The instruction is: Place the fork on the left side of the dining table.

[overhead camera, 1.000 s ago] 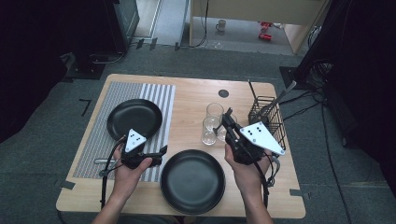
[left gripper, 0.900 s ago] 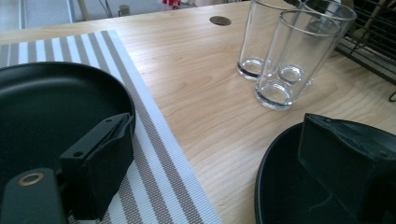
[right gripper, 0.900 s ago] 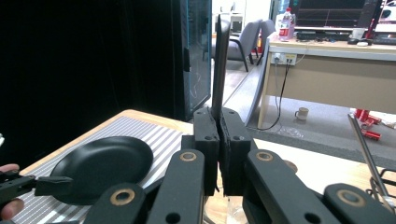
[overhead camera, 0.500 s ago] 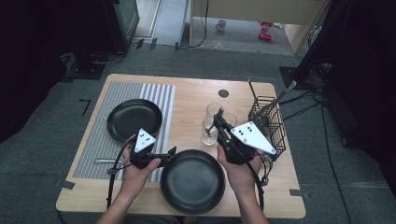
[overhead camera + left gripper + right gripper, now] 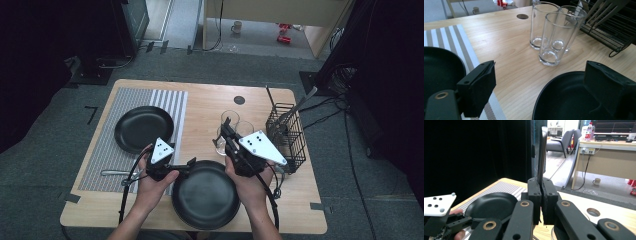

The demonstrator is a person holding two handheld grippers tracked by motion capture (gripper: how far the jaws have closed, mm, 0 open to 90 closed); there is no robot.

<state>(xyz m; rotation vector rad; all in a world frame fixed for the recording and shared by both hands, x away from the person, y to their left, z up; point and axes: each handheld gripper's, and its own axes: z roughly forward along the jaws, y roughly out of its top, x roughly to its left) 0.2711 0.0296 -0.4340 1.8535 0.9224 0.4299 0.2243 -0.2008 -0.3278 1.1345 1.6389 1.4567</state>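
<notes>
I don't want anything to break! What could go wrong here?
1. The right hand-held gripper, shut on a thin utensil, is right beside the glasses; a swing might topple them.
2. The open left hand-held gripper hangs over the near plate; closing carelessly could tip or shove it.
</notes>
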